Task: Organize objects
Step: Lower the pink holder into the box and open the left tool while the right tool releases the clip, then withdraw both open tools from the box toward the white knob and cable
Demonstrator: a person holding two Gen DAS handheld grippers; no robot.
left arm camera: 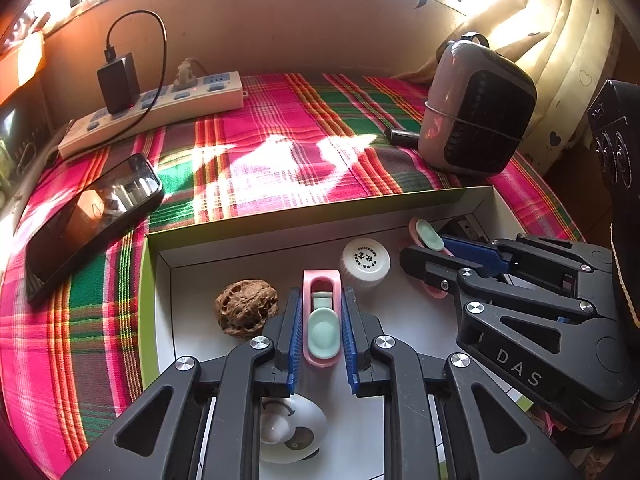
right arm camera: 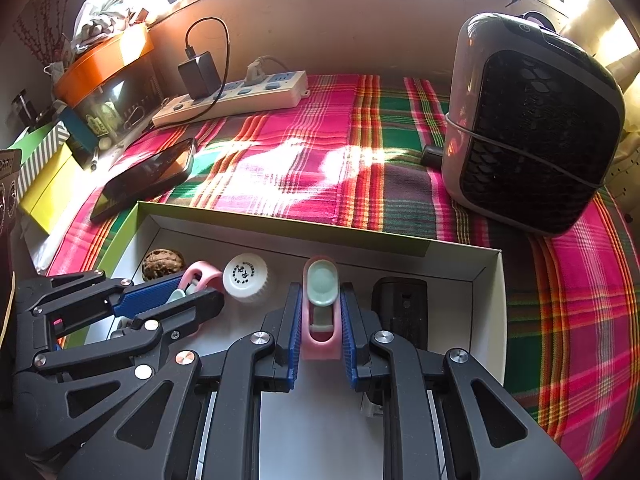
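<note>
A shallow white box (left arm camera: 280,236) (right arm camera: 488,280) lies on a plaid cloth. My left gripper (left arm camera: 321,300) is over it, shut on a pink and mint clip (left arm camera: 322,320). My right gripper (right arm camera: 321,296) is shut on a second pink and mint clip (right arm camera: 321,300), over the box's right part. Each gripper shows in the other view, the right one (left arm camera: 424,252) and the left one (right arm camera: 200,292), each with its clip. A walnut (left arm camera: 245,307) (right arm camera: 163,264) and a white bottle cap (left arm camera: 365,261) (right arm camera: 245,277) lie in the box.
A black flat item (right arm camera: 402,312) lies in the box's right end and a white round device (left arm camera: 286,428) at its front. On the cloth are a phone (left arm camera: 92,220) (right arm camera: 148,178), a power strip (left arm camera: 160,112) (right arm camera: 236,98) and a grey heater (left arm camera: 480,108) (right arm camera: 532,124). Coloured boxes (right arm camera: 44,176) stand at the left.
</note>
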